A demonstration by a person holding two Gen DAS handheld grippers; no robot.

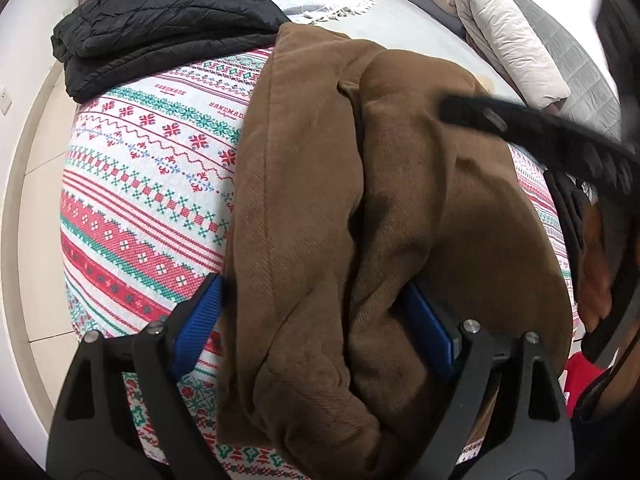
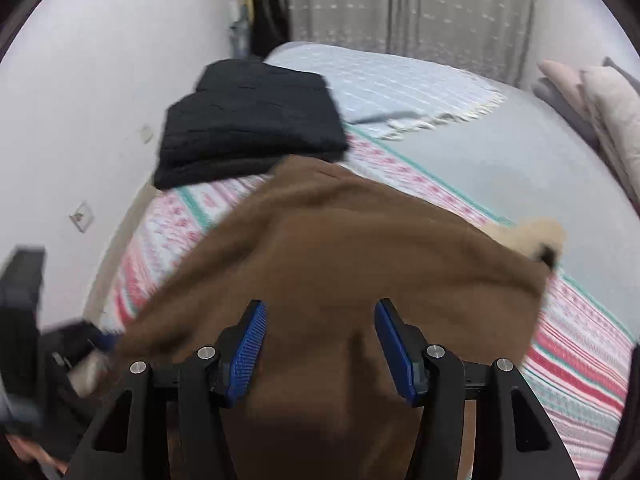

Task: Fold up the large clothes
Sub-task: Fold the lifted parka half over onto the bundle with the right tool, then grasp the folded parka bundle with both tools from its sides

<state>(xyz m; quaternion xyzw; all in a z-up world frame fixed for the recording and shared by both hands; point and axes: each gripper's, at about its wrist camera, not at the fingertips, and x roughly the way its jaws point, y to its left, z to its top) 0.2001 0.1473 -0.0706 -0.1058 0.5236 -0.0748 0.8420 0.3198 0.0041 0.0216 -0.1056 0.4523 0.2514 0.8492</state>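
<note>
The brown coat (image 1: 360, 208) lies bunched on the bed, on the patterned red, green and white blanket (image 1: 152, 184). Its long axis runs from close under me away toward the far side of the bed, leaning a little to the left at the top. A thick fold ridge runs down its middle, and a pale fleecy patch (image 2: 520, 232) shows at its right edge in my right view.

My left gripper (image 1: 320, 328) stands with its jaws wide, one blue pad on each side of the near bundle of the coat. The right pad is sunk against the cloth and the left pad sits just at the cloth's edge, over the blanket; I cannot tell whether they truly press. My right gripper (image 2: 320, 344) hangs over the coat with its jaws partly apart. Brown cloth fills the gap between them, yet the picture is smeared and I cannot tell whether the pads bite.

Beyond the coat, at the far left, a folded black quilted jacket (image 1: 160, 28) rests on the bed, close to the coat's top corner. To the far right lie stacked pillows (image 1: 504, 36), well apart from the coat. A pale blue fringed throw (image 2: 400, 88) covers the far end.

The bed's left edge curves close beside the blanket, with pale floor (image 1: 36, 184) and wall below it. Bare grey sheet (image 2: 500, 168) lies open between the coat and the pillows.
</note>
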